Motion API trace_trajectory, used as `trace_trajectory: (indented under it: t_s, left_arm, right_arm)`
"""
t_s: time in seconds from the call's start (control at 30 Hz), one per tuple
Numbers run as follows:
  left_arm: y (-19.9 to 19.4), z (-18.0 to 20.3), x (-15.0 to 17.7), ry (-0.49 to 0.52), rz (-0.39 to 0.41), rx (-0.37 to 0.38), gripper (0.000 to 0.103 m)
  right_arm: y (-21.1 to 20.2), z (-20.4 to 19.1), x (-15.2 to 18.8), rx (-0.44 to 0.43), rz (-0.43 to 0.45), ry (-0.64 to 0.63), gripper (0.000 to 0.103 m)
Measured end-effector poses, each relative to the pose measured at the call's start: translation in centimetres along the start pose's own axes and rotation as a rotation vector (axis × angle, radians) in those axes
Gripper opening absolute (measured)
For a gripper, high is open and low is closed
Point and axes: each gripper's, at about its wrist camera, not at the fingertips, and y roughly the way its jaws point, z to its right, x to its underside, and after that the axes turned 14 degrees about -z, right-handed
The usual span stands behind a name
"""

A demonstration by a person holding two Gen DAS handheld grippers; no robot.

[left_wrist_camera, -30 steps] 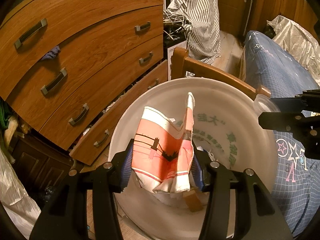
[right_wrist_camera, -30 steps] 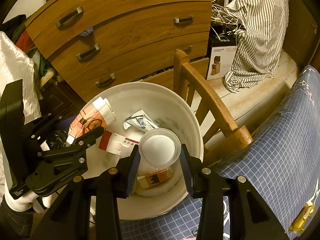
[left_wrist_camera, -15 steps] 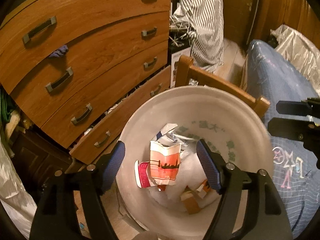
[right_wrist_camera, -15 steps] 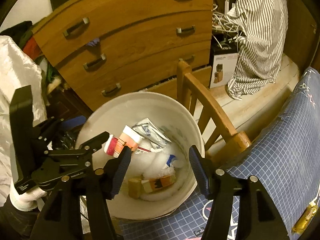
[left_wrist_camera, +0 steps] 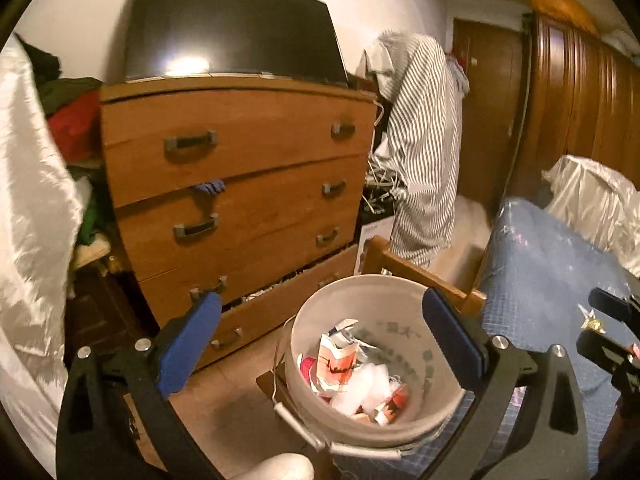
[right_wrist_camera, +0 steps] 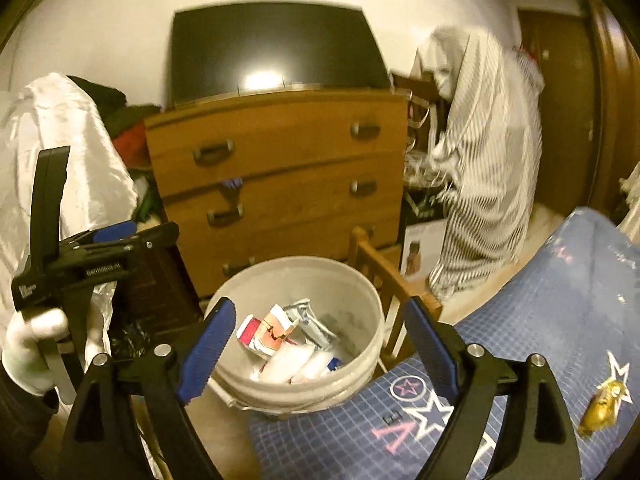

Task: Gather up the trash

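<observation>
Both grippers empty, jaws opening; gold wrapper (right_wrist_camera: pixel 604 402) at 3 o'clock of right gripper (right_wrist_camera: pixel 316 348) — nearer than left gripper (left_wrist_camera: pixel 320 334); bucket (right_wrist_camera: pixel 240 284) at 12.

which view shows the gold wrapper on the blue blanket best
Right wrist view: the gold wrapper lies whole on the blue blanket at the lower right. The left wrist view shows only a small gold glint beside the right gripper.

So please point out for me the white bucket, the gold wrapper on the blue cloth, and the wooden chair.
white bucket (right_wrist_camera: pixel 356 280): right wrist view, far inner wall.
gold wrapper (right_wrist_camera: pixel 602 402): right wrist view, middle of the wrapper.
wooden chair (left_wrist_camera: pixel 416 274): left wrist view, top rail of the back.
</observation>
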Motion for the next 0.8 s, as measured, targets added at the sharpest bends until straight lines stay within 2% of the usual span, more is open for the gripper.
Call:
trace_trajectory:
  t_s: [0.23, 0.33, 0.4, 0.5, 0.8]
  left_arm:
    - [-5.2, 2.0, 3.5, 0.028, 0.072, 0.07, 0.097]
    - [-7.0, 3.0, 4.8, 0.046, 0.108, 0.051, 0.097]
    - [-7.7, 3.3, 5.5, 0.052, 0.104, 0.063, 0.097]
    - [-8.3, 3.5, 6.2, 0.053, 0.102, 0.061, 0.097]
    - [-9.4, 3.7, 7.5, 0.053, 0.087, 0.054, 0.097]
  right_arm:
    - [-6.3, -0.4, 4.8, 0.011, 0.094, 0.032, 0.093]
    - [-7.9, -0.3, 6.3, 0.006, 0.113, 0.051, 0.093]
    - [-8.6, -0.4, 7.0, 0.002, 0.11, 0.06, 0.094]
    - [-8.7, -0.6, 7.6, 0.001, 0.095, 0.072, 0.094]
    - [-6.8, -1.5, 6.4, -0.002, 0.03, 0.066, 0.094]
